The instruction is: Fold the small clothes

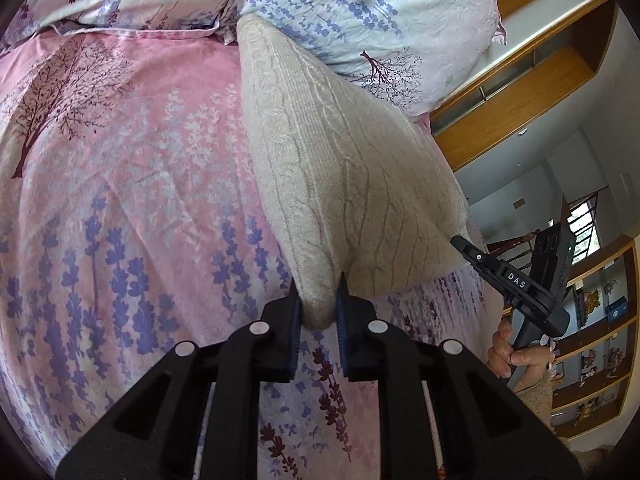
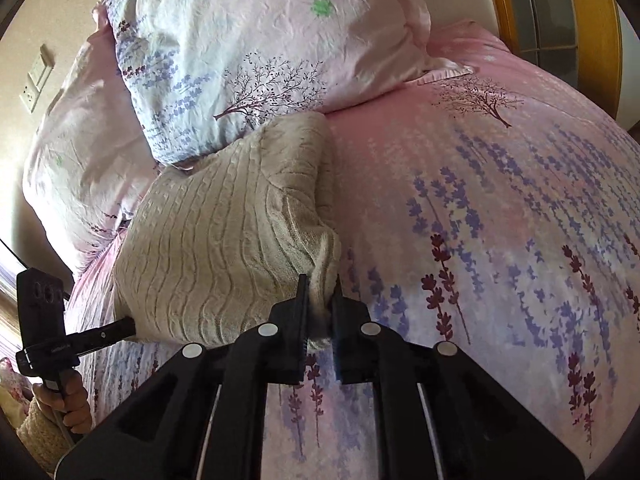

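Observation:
A beige cable-knit garment (image 1: 340, 168) is lifted at its near edge over the pink floral bedspread (image 1: 120, 200); its far end rests by the pillows. My left gripper (image 1: 318, 308) is shut on one near corner of the knit. My right gripper (image 2: 320, 304) is shut on the other near corner of the knit (image 2: 224, 232). The right gripper also shows in the left wrist view (image 1: 460, 242), pinching the knit's right corner. The left gripper shows in the right wrist view (image 2: 130, 326) at the knit's left corner.
Two floral pillows (image 2: 248, 40) lie at the head of the bed behind the garment. A wooden bed frame and cabinet (image 1: 520, 92) stand to the right, with shelves (image 1: 600, 340) beyond. The bedspread (image 2: 500, 220) stretches wide to the right.

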